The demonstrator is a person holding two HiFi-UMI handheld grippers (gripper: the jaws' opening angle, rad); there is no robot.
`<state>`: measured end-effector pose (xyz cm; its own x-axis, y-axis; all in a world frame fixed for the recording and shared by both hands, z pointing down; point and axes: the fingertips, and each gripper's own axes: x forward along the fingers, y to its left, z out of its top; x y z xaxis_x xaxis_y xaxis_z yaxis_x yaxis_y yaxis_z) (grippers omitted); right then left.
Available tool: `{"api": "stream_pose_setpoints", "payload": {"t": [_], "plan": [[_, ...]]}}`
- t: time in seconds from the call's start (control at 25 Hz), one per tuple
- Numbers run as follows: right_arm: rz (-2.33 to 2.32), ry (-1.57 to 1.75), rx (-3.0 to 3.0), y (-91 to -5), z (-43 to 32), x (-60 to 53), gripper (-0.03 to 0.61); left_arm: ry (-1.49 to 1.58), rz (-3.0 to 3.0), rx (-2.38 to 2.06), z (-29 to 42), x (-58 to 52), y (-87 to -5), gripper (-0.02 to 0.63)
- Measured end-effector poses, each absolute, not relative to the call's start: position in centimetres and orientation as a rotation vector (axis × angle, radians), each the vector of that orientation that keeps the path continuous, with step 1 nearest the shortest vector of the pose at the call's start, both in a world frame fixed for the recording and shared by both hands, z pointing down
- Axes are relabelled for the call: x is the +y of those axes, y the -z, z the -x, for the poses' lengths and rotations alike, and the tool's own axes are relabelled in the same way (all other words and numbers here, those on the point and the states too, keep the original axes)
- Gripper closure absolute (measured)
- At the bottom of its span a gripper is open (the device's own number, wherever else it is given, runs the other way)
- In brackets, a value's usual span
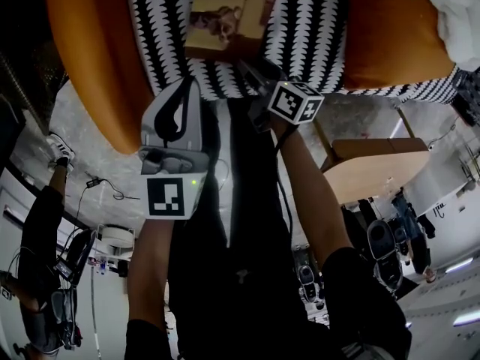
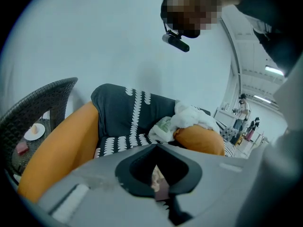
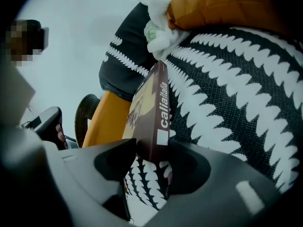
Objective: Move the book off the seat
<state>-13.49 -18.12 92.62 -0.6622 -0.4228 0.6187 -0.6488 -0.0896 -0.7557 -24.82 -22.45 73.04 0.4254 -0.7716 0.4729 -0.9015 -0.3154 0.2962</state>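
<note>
The book (image 1: 225,17), brown with a picture on its cover, is on the black-and-white patterned seat (image 1: 315,28) of an orange-armed sofa. In the right gripper view its brown printed spine (image 3: 151,112) stands on edge over the seat (image 3: 236,89). My right gripper (image 3: 151,148) is shut on the book's near end, one jaw on each face. From above, that gripper (image 1: 251,62) reaches up from its marker cube to the book's lower edge. My left gripper (image 1: 187,88) hovers left of it by the sofa's front, jaws together. The left gripper (image 2: 157,150) holds nothing.
An orange sofa arm (image 1: 90,43) rises at the left. A white cloth (image 2: 191,117) and an orange cushion (image 2: 199,138) lie at the seat's far end. A dark wicker chair (image 2: 33,108) stands left of the sofa, a wooden table (image 1: 375,167) to the right. A person (image 1: 41,238) stands nearby.
</note>
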Motion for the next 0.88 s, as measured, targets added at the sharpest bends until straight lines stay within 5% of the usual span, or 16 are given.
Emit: {"api": "stream_pose_setpoints", "payload": {"t": [0.88], "plan": [[-1.298, -1.526, -2.039, -87.7, 13.6, -19.0, 0.405, -0.311, -2.124, -1.488, 26.3, -20.8, -71.7, 0.607]]}}
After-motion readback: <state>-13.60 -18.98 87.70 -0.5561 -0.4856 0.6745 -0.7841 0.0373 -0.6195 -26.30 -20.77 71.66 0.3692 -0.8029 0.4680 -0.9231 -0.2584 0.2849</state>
